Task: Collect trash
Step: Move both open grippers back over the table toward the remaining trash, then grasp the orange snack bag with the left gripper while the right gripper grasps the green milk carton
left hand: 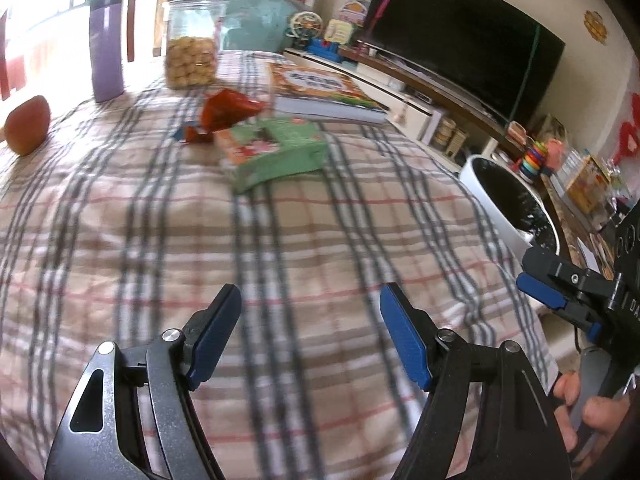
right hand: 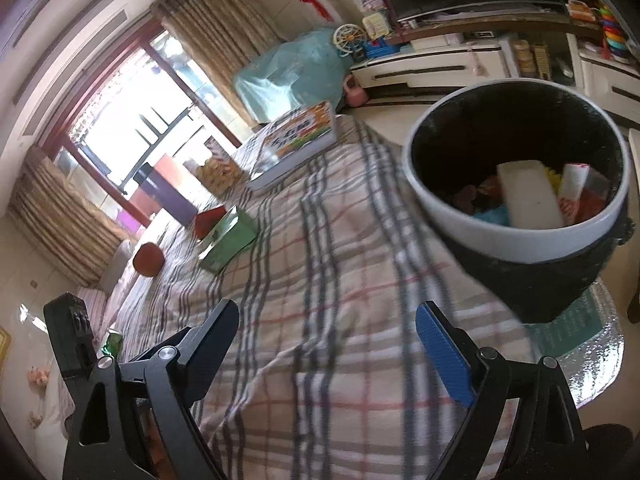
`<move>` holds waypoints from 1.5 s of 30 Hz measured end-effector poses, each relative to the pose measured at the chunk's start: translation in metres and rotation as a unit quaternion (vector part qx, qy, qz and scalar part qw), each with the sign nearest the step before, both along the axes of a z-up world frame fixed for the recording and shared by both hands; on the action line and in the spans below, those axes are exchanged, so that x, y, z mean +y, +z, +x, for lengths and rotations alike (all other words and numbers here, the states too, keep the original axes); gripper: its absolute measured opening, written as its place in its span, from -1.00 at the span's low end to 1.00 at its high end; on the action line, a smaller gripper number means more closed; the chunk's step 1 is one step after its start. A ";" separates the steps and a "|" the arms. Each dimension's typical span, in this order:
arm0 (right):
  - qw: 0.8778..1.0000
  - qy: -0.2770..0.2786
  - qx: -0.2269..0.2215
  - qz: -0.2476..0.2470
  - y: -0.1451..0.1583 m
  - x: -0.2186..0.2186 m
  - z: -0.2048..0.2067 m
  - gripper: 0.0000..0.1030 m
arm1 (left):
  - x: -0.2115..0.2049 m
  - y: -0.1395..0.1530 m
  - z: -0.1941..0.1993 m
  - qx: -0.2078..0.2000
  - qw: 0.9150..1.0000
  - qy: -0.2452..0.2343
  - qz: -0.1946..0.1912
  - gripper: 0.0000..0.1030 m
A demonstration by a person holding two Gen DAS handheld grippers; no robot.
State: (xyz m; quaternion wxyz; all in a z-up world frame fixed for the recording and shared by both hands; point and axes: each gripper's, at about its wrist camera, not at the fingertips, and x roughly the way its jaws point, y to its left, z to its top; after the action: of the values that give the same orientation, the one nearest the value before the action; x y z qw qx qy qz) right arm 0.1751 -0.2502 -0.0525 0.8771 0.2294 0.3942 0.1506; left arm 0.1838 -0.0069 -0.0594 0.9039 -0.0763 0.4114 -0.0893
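Note:
A red crumpled wrapper [left hand: 226,110] lies on the plaid tablecloth [left hand: 160,220] beside a small blue-orange wrapper [left hand: 192,134] and a green carton [left hand: 276,148]. A white bin with a black liner [right hand: 516,184] stands off the table's right edge and holds several pieces of trash. My left gripper [left hand: 310,304] is open and empty, low over the cloth, well short of the wrappers. My right gripper [right hand: 326,332] is open and empty, just left of the bin; it also shows in the left wrist view [left hand: 560,292]. The red wrapper [right hand: 210,220] and carton [right hand: 228,240] show far off.
A purple tumbler [left hand: 106,44], a clear jar of snacks [left hand: 192,44], a reddish fruit [left hand: 28,124] and a thick book [left hand: 324,92] sit at the table's far side. A TV [left hand: 460,36] and a low cabinet run along the right wall.

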 end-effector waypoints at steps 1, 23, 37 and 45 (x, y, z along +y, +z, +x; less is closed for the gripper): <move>1.000 0.003 0.002 0.000 -0.001 0.004 0.001 0.77 | 0.005 -0.001 0.000 0.000 1.000 0.004 0.001 0.43; 0.999 0.042 0.014 -0.002 -0.013 0.065 0.028 0.77 | 0.076 0.011 0.117 -0.020 0.998 0.052 0.017 0.43; 0.999 0.048 0.016 -0.006 -0.017 0.085 0.054 0.77 | 0.063 -0.004 0.153 0.002 1.000 -0.020 0.009 -0.78; 1.000 0.023 0.008 -0.003 -0.012 0.071 0.051 0.77 | 0.047 -0.003 0.101 0.026 0.998 -0.034 -0.043 -0.81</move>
State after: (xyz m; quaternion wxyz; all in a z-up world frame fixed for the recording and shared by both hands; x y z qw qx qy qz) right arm 0.2258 -0.1797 -0.0645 0.8707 0.2188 0.4072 0.1679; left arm 0.2844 0.0400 -0.0627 0.8851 -0.1037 0.4328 -0.1360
